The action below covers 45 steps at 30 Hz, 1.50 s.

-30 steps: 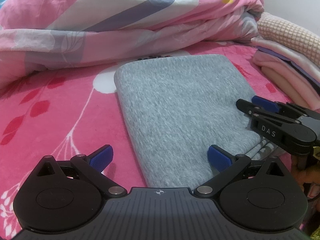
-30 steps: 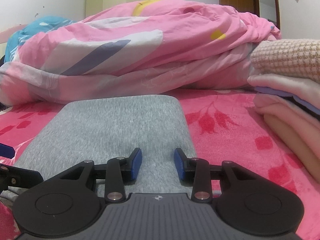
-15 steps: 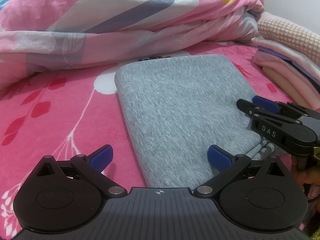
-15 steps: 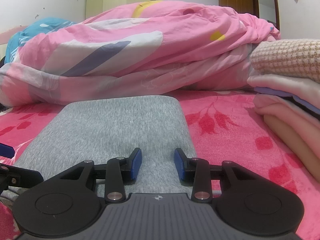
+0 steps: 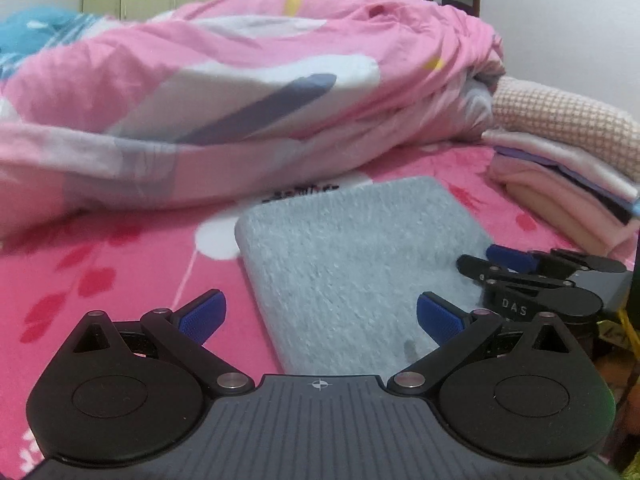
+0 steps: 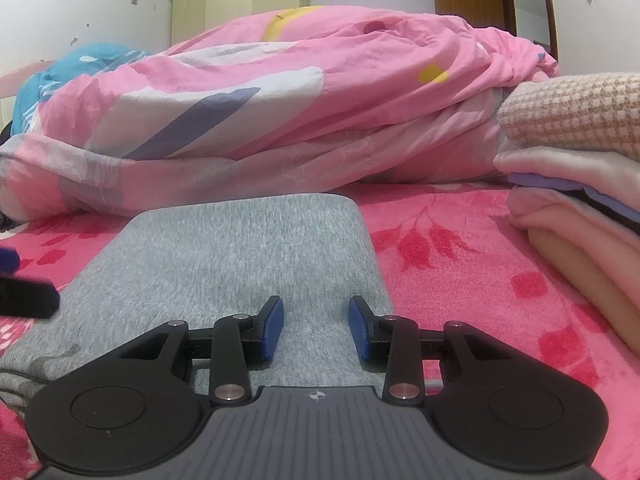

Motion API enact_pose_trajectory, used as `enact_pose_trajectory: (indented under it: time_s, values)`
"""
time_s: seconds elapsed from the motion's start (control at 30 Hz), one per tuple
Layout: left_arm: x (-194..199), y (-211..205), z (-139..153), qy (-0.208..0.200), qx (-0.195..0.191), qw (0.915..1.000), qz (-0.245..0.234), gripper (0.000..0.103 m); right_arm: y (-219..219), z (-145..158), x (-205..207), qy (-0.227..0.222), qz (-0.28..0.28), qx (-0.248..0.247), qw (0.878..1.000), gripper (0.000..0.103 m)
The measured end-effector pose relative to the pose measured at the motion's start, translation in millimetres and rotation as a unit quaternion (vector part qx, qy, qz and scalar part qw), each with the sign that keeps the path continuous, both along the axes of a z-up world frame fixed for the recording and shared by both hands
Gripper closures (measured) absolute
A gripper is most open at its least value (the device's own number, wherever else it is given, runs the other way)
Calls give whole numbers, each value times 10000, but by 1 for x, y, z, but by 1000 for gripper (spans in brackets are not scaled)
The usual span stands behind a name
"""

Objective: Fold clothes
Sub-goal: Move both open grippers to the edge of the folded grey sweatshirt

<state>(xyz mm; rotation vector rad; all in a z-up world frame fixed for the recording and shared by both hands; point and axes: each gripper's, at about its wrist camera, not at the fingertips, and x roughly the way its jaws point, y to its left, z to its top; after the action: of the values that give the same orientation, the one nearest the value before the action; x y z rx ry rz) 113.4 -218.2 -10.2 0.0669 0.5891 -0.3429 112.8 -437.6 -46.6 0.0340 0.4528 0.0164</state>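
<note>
A folded grey garment (image 5: 352,256) lies flat on the pink floral bed sheet (image 5: 100,264). My left gripper (image 5: 320,318) is open wide, its fingers spread on either side of the garment's near left corner and holding nothing. My right gripper (image 6: 316,330) hovers low over the near edge of the grey garment (image 6: 248,248). Its blue pads (image 6: 274,328) stand apart and no fabric is pinched between them. In the left wrist view the right gripper (image 5: 486,270) sits at the garment's right edge. One left fingertip (image 6: 24,300) shows at the left border.
A crumpled pink duvet (image 5: 240,100) fills the bed behind the garment. A stack of folded pink and beige clothes (image 6: 580,184) stands at the right, also seen as the stack (image 5: 560,168). A blue cloth (image 6: 80,64), a wardrobe and a brown door lie beyond.
The left gripper has tipped upward, so its view now takes in the wall, wardrobe and door. The right gripper and the garment have not moved.
</note>
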Motion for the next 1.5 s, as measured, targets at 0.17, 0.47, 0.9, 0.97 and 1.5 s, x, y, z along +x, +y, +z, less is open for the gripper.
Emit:
enact_pose_trajectory:
  time_s: [0.17, 0.47, 0.9, 0.97, 1.5]
  values:
    - [3, 28, -11, 688, -777, 9944, -185, 1, -6, 6, -1, 31, 83, 216, 9997, 62]
    - [46, 66, -28, 2306, -2372, 9411, -699, 1, -109, 26, -13, 538, 4, 2730, 9605, 24]
    - [75, 45, -53, 3210, -2936, 8969, -796, 30, -95, -18, 42, 2298, 822, 3972, 8847, 28]
    - [68, 53, -42, 3190, -2953, 8958, -925, 36, -86, -10, 32, 2240, 907, 3982, 8849, 34]
    - [-116, 165, 34, 2563, -837, 9540, -1312, 24, -31, 28, -192, 1462, 666, 3909, 9063, 36]
